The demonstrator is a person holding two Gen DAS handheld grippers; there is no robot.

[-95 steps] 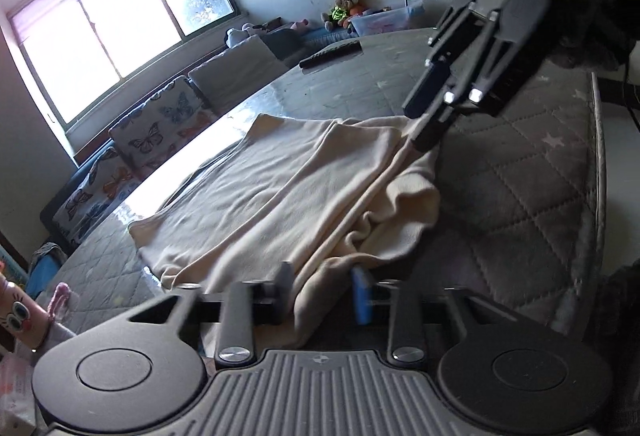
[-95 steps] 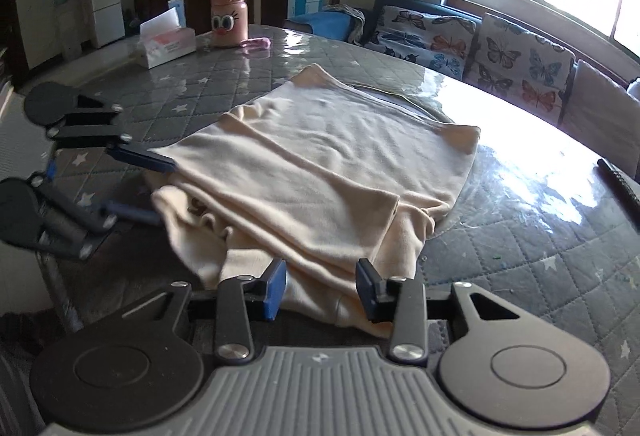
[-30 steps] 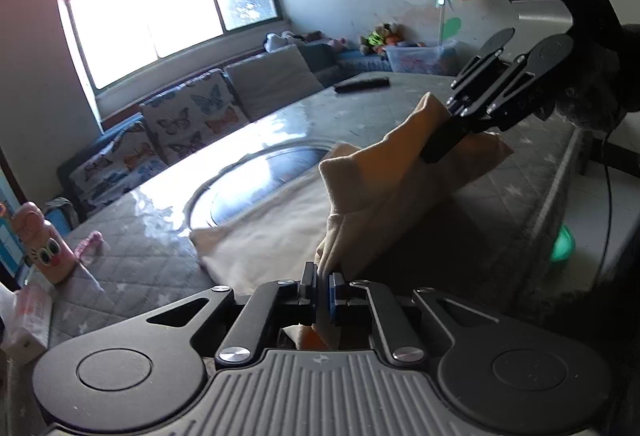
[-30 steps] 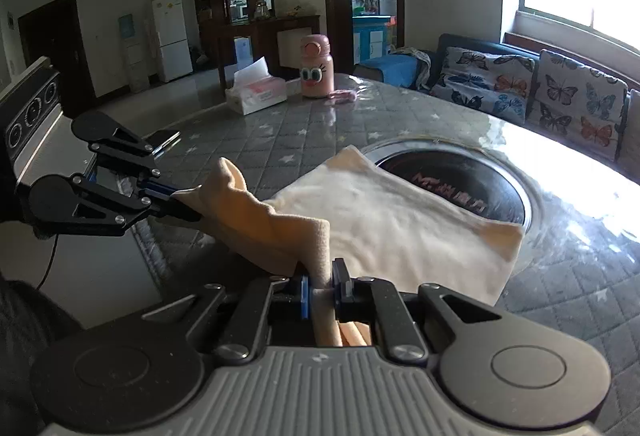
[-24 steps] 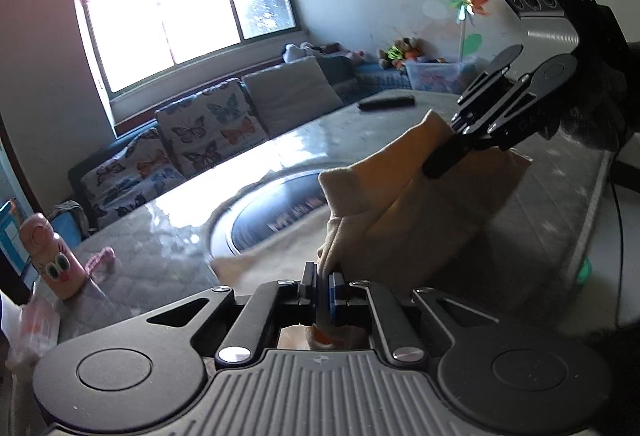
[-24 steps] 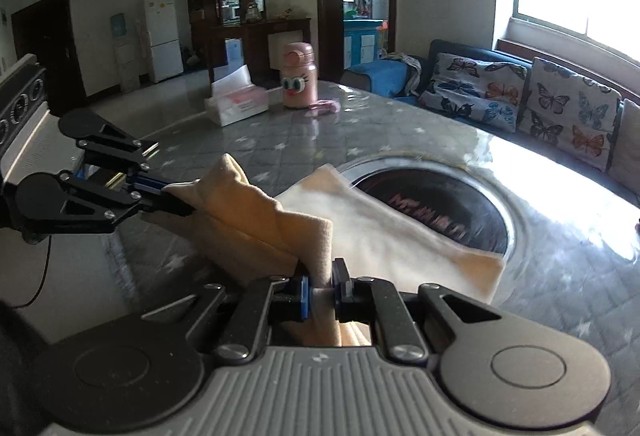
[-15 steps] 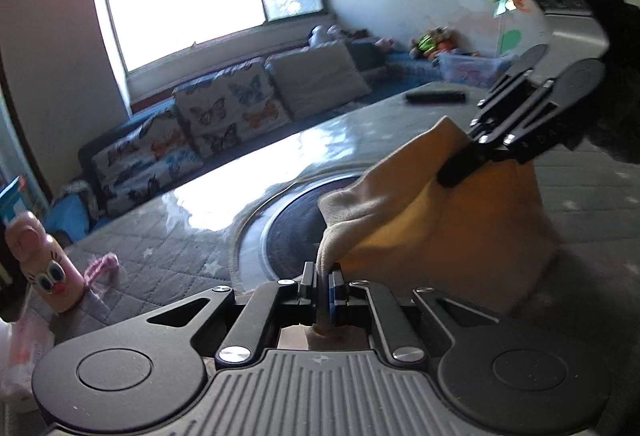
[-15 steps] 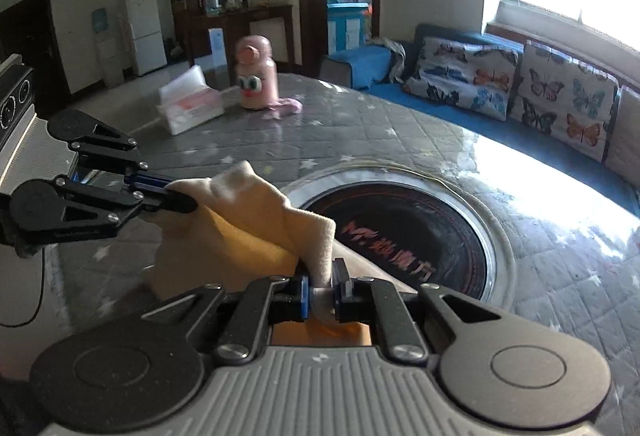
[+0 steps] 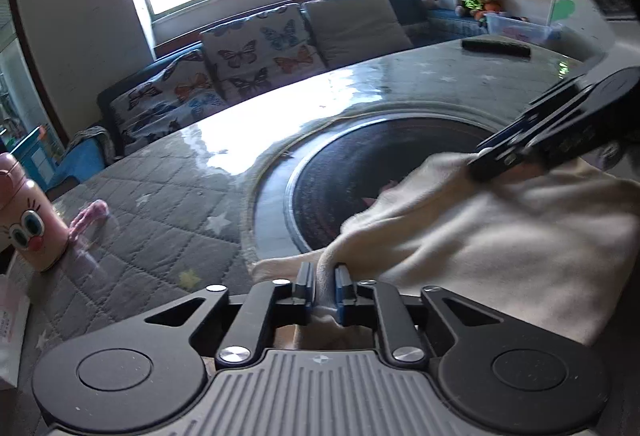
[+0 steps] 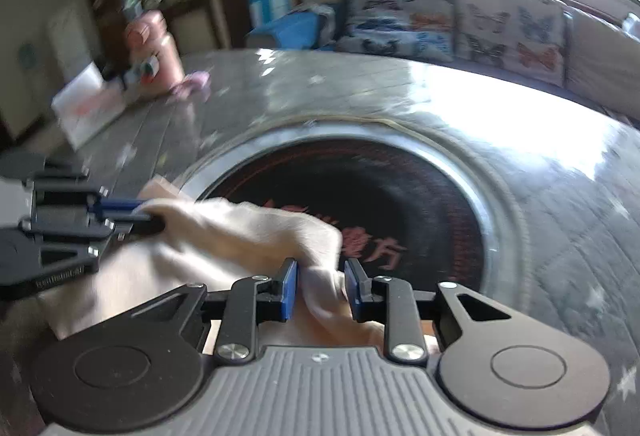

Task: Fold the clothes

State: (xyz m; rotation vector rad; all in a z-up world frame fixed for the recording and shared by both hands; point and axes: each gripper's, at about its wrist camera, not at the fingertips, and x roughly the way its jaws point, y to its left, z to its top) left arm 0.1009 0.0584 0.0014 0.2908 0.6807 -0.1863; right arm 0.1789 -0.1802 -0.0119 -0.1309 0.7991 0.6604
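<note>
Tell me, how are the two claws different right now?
The right claw gapes wider, its pads clear of the cream cloth. The left claw is narrower, with the cloth bunched between its pads. Both are opening, and both have a fold of the same cloth between them.

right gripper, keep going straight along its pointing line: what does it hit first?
Most likely the cream garment, a fold of which sits between the opening jaws of the right gripper. Past that lies the dark round inset in the table; depth is unclear.
</note>
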